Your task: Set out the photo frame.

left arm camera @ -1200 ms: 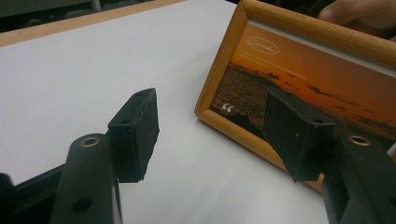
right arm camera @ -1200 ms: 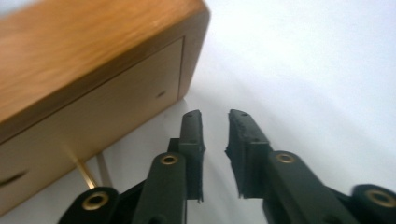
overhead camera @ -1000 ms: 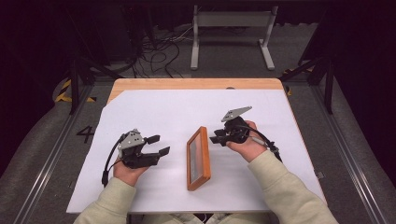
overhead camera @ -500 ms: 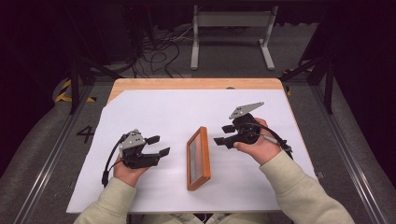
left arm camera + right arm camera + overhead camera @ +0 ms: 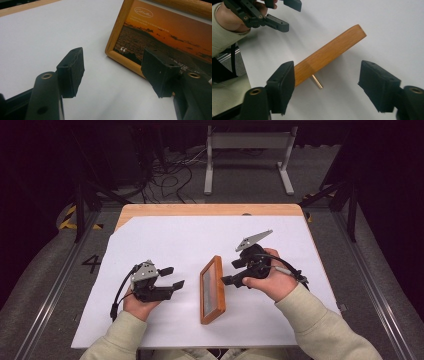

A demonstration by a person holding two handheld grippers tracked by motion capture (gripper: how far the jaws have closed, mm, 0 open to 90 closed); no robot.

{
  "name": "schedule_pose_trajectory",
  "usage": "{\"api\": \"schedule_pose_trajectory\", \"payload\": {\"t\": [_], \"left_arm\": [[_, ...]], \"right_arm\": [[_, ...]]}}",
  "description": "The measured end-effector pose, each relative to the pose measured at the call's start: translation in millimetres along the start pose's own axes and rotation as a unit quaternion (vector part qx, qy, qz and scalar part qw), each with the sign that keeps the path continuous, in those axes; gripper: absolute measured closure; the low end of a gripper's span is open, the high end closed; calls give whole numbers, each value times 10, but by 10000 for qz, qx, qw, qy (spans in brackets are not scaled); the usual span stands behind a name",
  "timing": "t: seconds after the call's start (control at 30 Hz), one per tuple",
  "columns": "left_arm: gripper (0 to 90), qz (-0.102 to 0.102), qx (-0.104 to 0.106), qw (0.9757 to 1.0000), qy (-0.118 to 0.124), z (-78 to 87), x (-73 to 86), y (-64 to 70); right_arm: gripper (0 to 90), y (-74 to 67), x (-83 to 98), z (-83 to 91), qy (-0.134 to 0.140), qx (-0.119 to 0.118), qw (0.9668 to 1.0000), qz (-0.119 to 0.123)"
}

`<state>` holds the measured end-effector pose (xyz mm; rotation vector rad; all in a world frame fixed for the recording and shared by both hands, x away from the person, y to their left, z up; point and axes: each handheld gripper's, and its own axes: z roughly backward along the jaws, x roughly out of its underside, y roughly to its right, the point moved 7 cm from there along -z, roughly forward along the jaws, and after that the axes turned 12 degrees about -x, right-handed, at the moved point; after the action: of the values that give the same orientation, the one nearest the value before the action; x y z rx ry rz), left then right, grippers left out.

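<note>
The wooden-framed sunset picture stands propped mid-table between both hands; the right gripper, jaws just been opening, has nothing between them; the left gripper waits released; likely light, stiff, glass-fragile; grip the wooden edge.

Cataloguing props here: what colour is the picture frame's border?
Orange-brown wood on the picture frame, clearest in the left gripper view.
</note>
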<state>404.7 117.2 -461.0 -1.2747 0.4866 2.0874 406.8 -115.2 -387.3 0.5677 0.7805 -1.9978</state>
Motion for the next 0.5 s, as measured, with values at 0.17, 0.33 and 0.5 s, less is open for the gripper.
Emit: {"api": "schedule_pose_trajectory", "payload": {"t": [0.17,0.33,0.5], "left_arm": [[352,53,-14,10000,-10,10,1,-5],[352,25,-11,10000,-2,6,1,-3],[352,34,-7,10000,-12,10,3,1]], "right_arm": [[168,-2,15,-163,-76,-100,9996,-234],[132,-23,23,-272,-146,-301,9985,-430],[120,-55,49,-400,-354,-365,9974,-505]]}}
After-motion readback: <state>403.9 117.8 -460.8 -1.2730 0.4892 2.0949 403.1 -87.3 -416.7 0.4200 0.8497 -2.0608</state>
